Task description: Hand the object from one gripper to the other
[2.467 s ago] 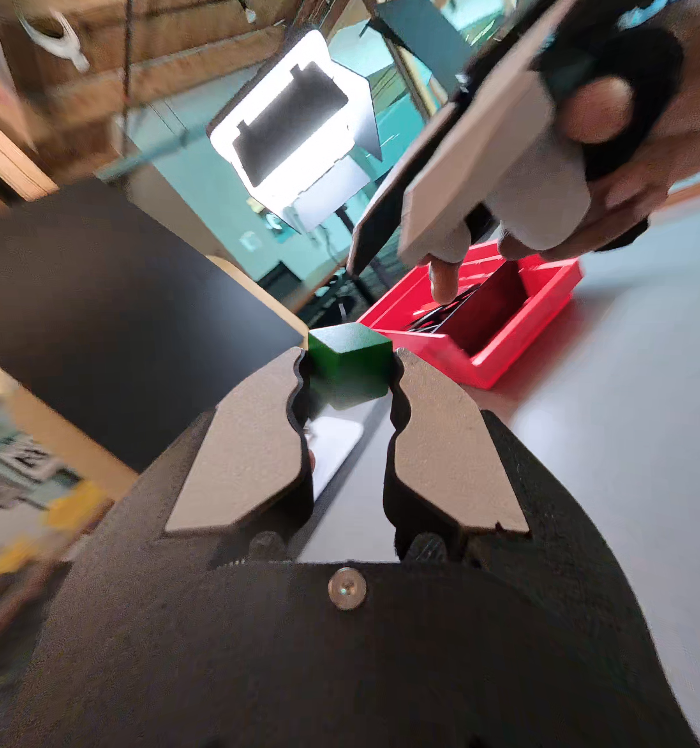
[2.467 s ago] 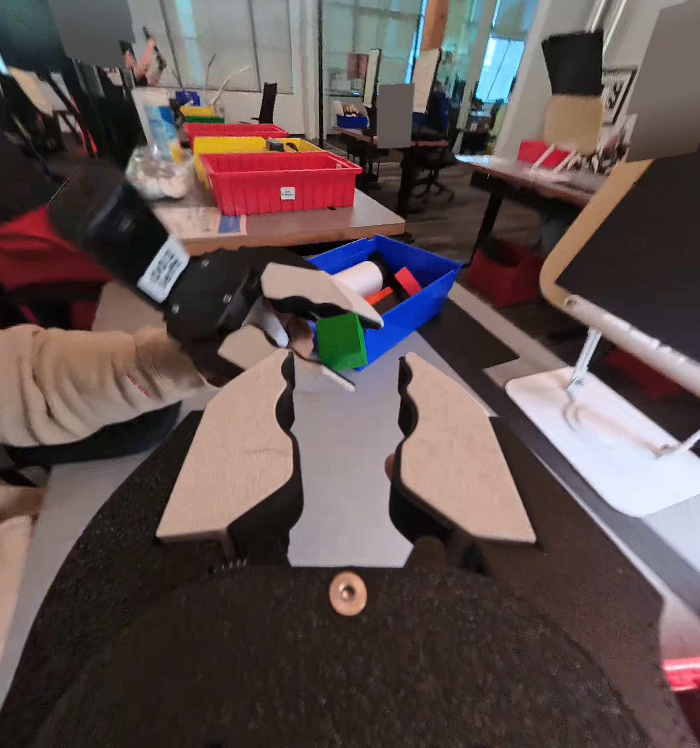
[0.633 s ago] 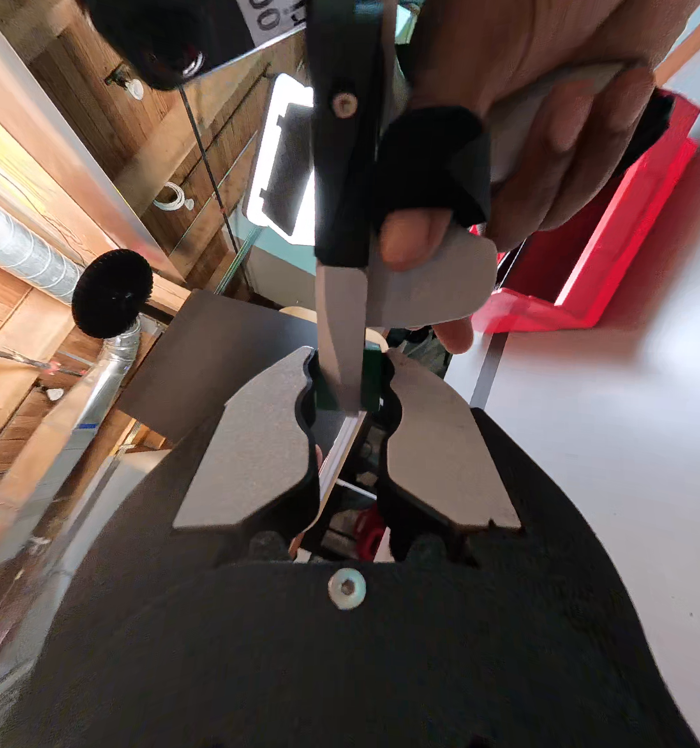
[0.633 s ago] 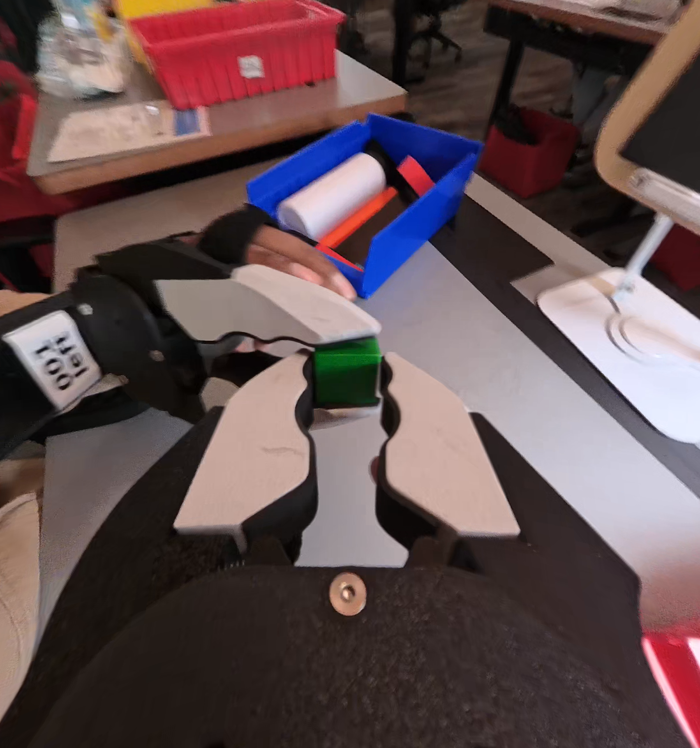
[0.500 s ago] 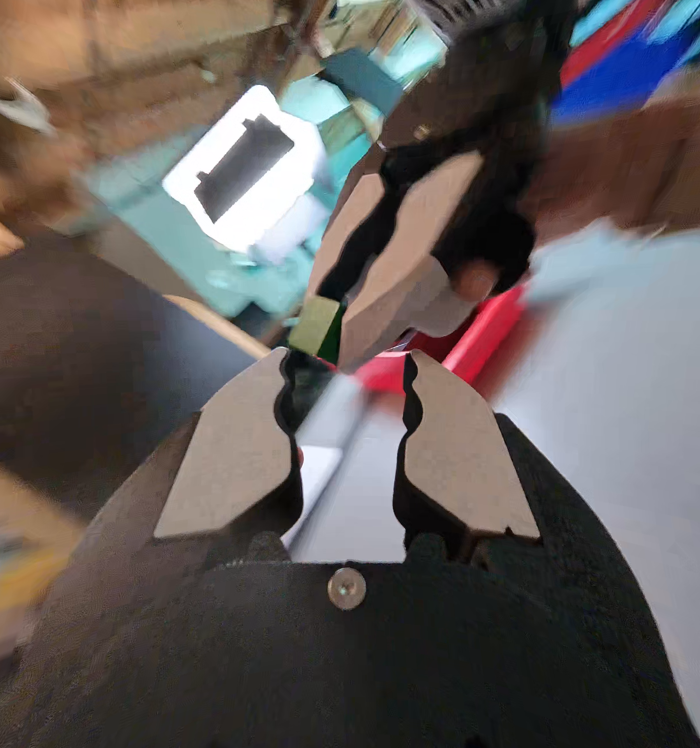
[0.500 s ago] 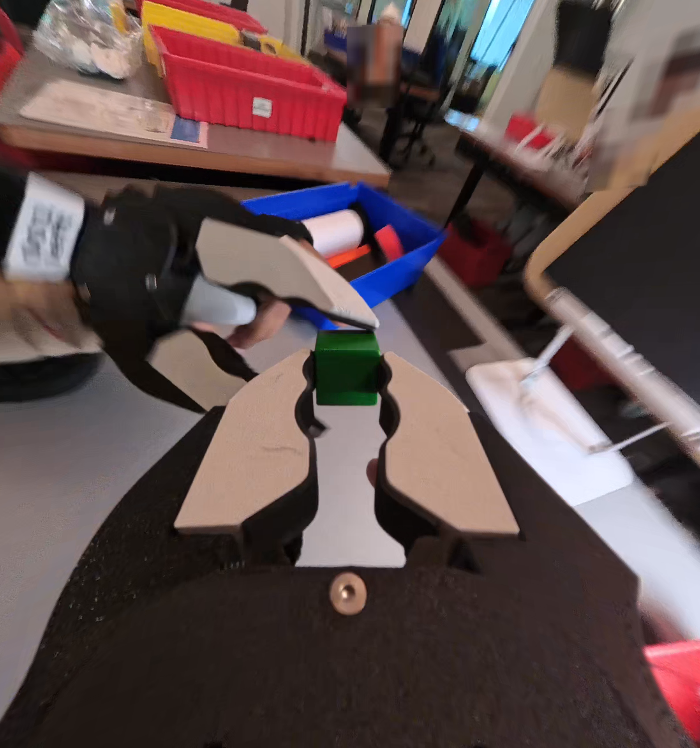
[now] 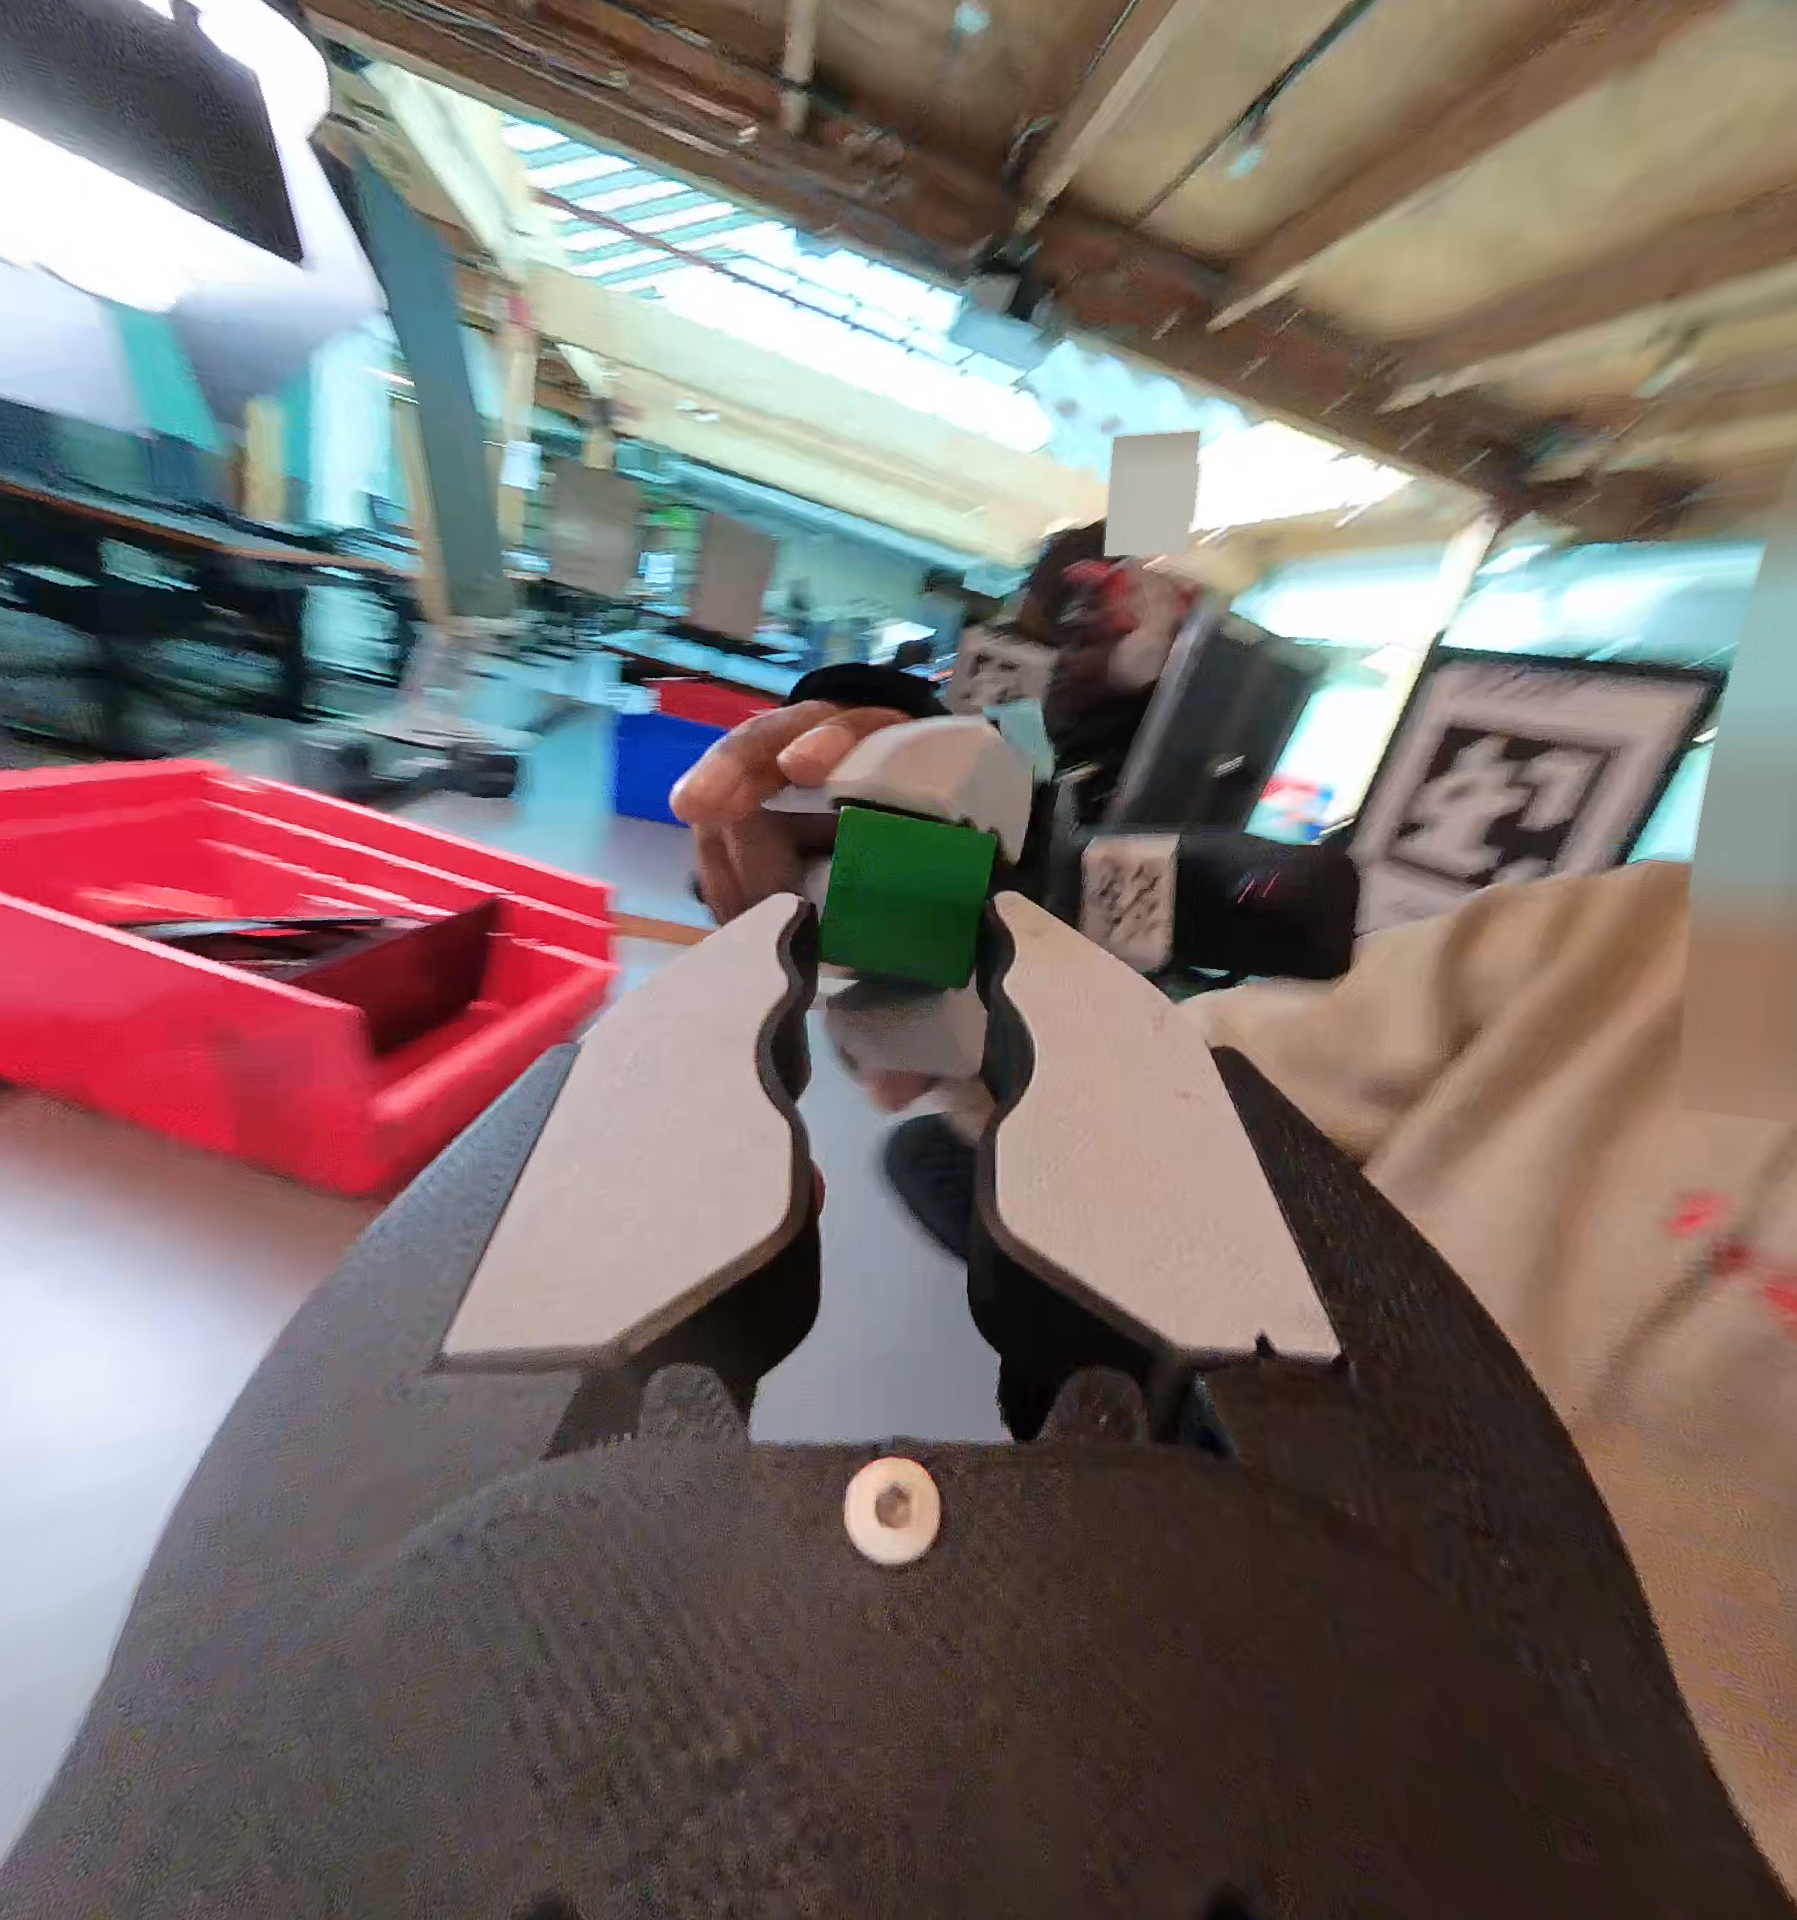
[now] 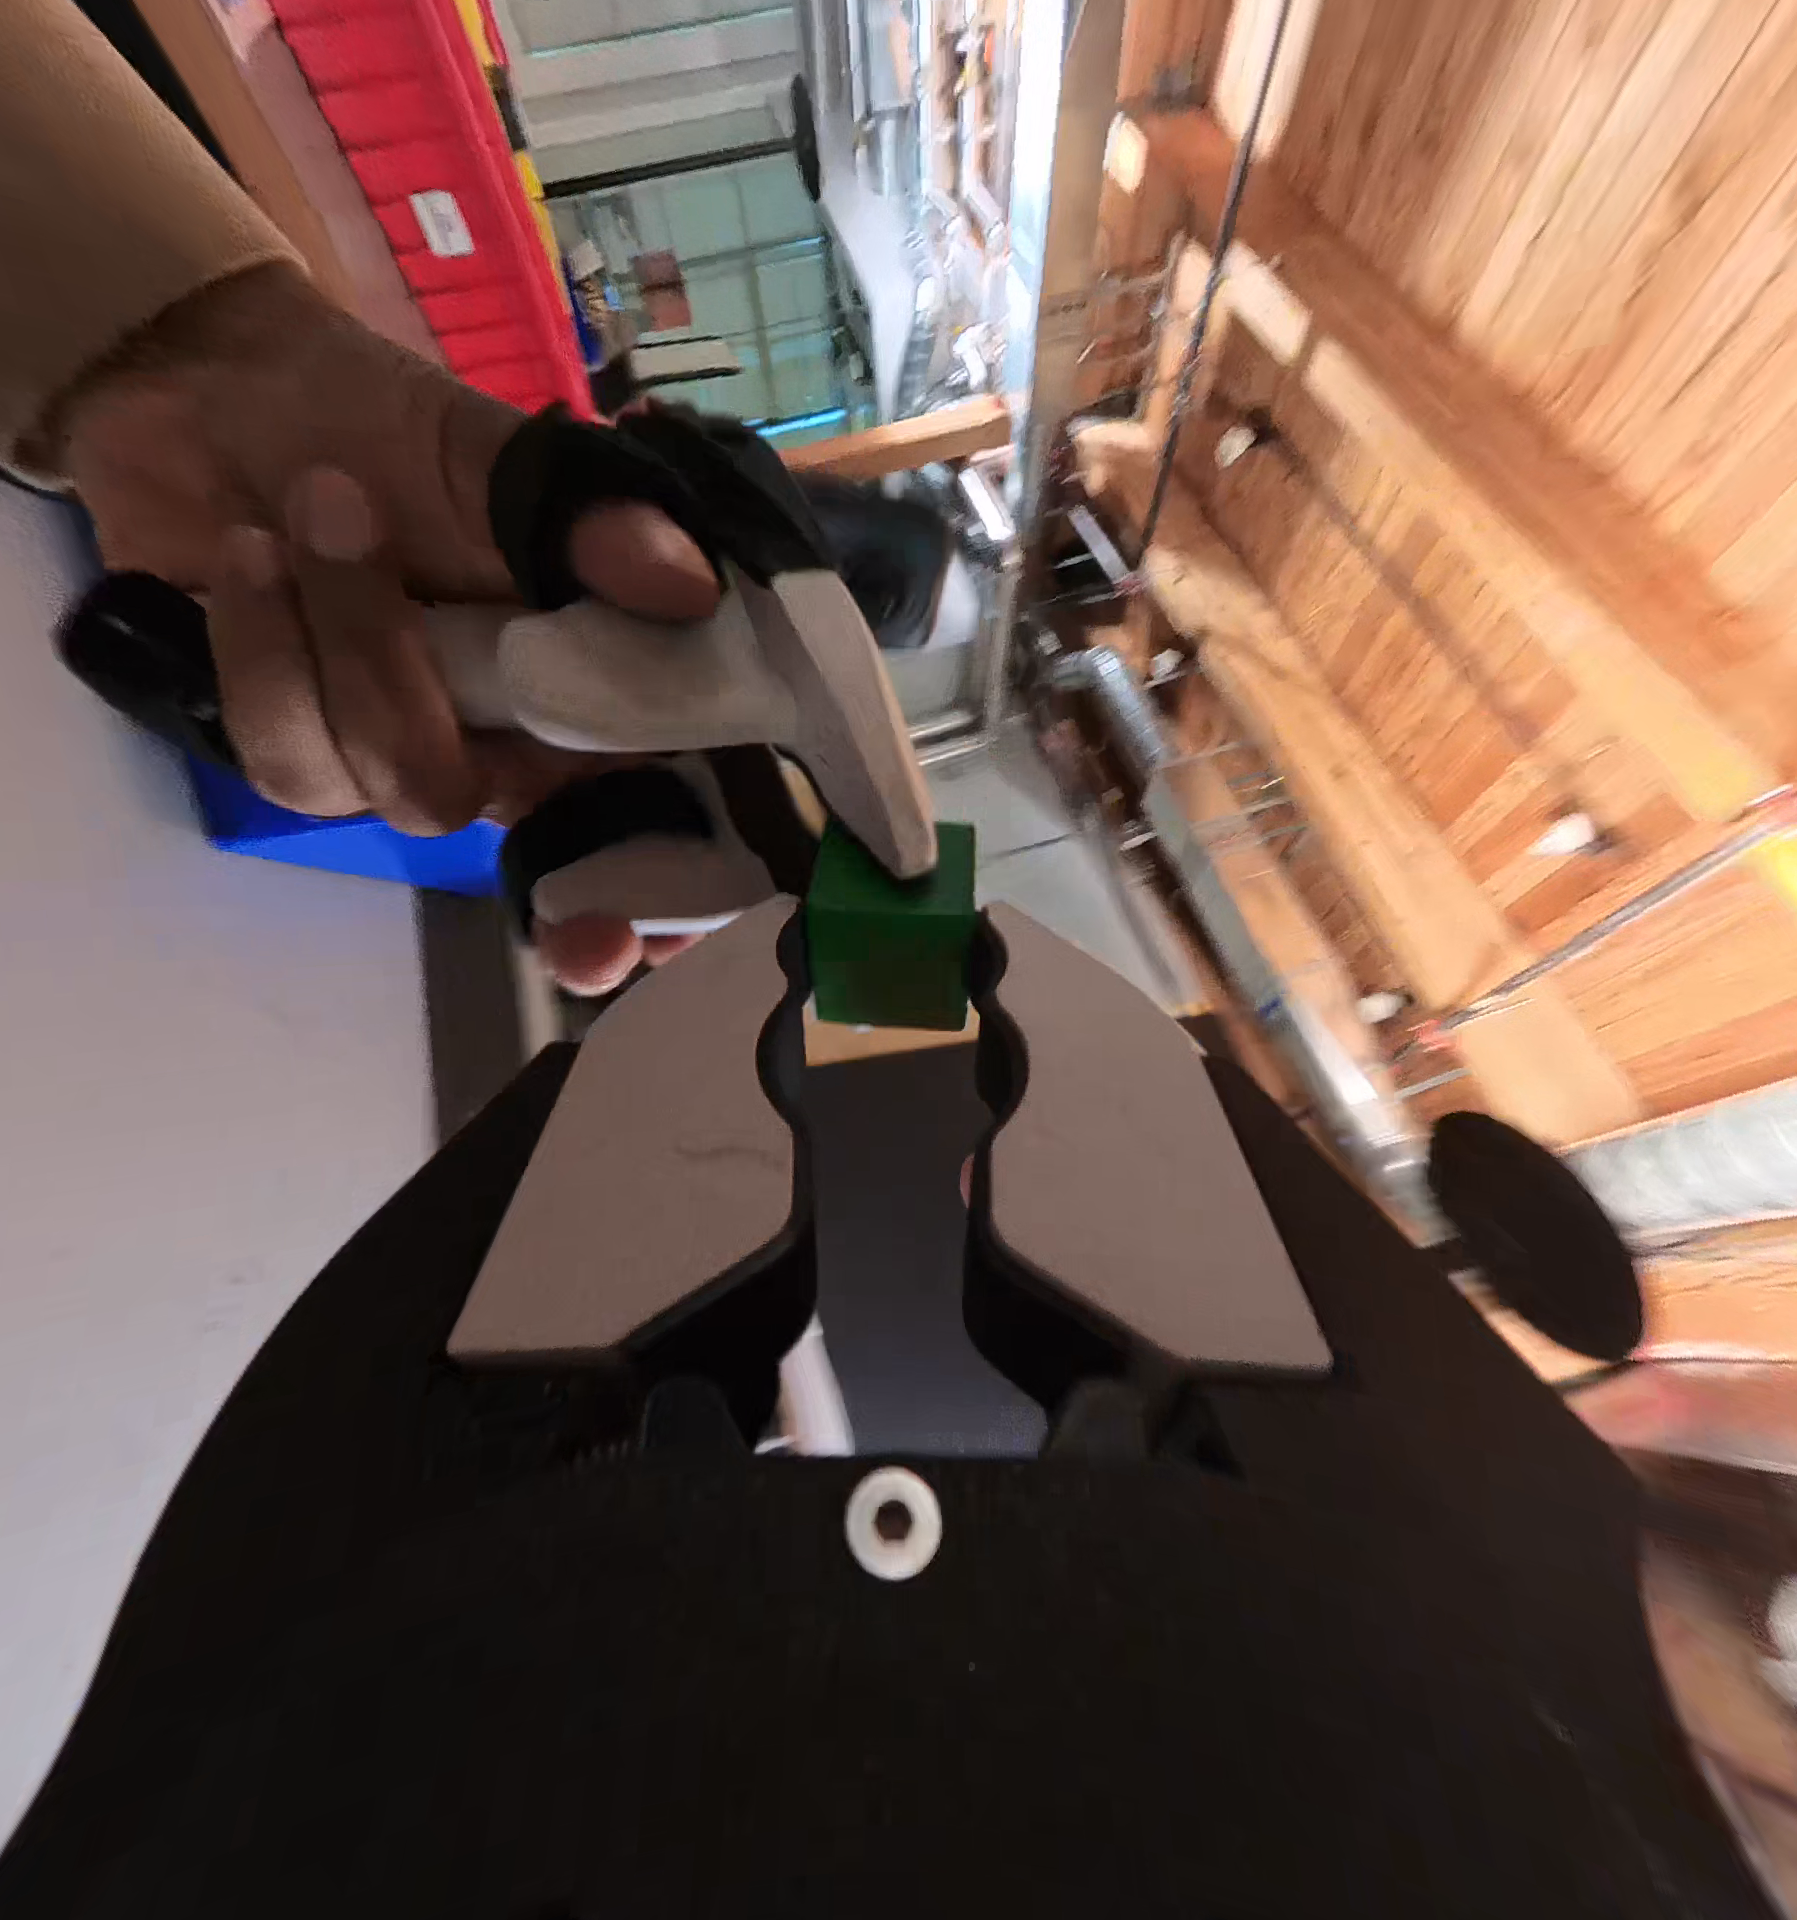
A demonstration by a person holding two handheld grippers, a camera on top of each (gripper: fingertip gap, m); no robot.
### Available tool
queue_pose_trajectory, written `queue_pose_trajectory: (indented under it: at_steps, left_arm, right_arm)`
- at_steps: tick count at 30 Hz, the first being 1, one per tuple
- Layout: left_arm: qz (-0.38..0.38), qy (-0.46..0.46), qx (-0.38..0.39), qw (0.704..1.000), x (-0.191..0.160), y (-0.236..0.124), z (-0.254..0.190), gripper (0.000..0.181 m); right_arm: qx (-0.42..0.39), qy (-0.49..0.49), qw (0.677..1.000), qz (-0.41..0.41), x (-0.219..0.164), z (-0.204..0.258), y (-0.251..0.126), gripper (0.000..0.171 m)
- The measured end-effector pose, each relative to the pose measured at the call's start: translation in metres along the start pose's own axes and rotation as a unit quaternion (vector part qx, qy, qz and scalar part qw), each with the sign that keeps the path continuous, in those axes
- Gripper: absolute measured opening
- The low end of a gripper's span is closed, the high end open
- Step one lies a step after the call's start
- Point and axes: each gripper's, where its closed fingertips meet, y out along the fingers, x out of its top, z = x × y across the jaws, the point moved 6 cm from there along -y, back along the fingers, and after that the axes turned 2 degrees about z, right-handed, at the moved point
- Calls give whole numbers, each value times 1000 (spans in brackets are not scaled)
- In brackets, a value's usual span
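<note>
I see both grippers closed on the green cube (image 7: pixel 904 899): the left gripper (image 7: pixel 899 935) pinches its flanks between matte grey scalloped pads, and the right gripper (image 8: pixel 892 940) clamps it crosswise. The cube is smooth, sharp-edged, and held in the air above the bench (image 7: pixel 63 1299). Half a second ago only the right gripper held it and the left stood open. Left wrist view alone shows the red ribbed bin (image 7: pixel 250 997); right wrist view alone shows the blue bin (image 8: pixel 354 836) and plank wall (image 8: pixel 1496 416).
</note>
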Motion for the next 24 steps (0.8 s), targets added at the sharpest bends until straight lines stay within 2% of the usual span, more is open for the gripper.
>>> queue_pose_trajectory:
  at_steps: [2,4,5,7,9,10,12,13,14,16,17,18,20,22,23,24]
  left_arm:
    - [20,95,89,991,3,-3,3,30]
    - [45,201,194,959,6,-8,8,30]
    - [65,262,243,932,6,-10,11,30]
    - [111,393,328,852,2,-11,15,30]
    - [155,523,381,746,-8,-7,17,30]
    - [174,586,392,687,-14,-3,17,30]
    - [207,687,399,570,-28,5,18,30]
    - [217,717,395,531,-36,9,19,30]
    - [218,737,387,510,-42,13,18,30]
    - [218,753,377,493,-48,18,17,30]
    - [216,746,374,507,-47,18,18,30]
    - [203,726,365,545,-45,16,17,31]
    - [178,630,357,666,-36,9,21,43]
    - [134,473,316,812,-26,3,25,47]
    - [96,386,282,873,-20,0,24,48]
    - [59,299,241,921,-15,-2,24,49]
  right_arm:
    - [73,109,991,28,-13,-4,0,35]
    - [171,258,949,57,-24,-8,-4,41]
    - [201,335,918,62,-28,-13,-6,46]
    - [240,475,842,90,-38,-21,-8,48]
    - [274,588,754,105,-41,-20,-6,48]
    - [278,622,724,108,-44,-19,-4,48]
    - [283,654,690,126,-51,-10,-1,50]
    - [287,658,683,137,-55,-5,0,52]
    - [295,660,676,144,-58,1,1,51]
    - [322,646,678,138,-59,12,3,40]
    - [325,635,690,120,-58,12,2,31]
    - [322,616,712,104,-58,11,2,29]
    - [298,557,771,81,-60,3,-2,29]
    - [256,463,848,32,-55,-7,-10,30]
    - [220,415,883,9,-52,-11,-13,30]
    - [182,364,913,-4,-50,-15,-14,29]
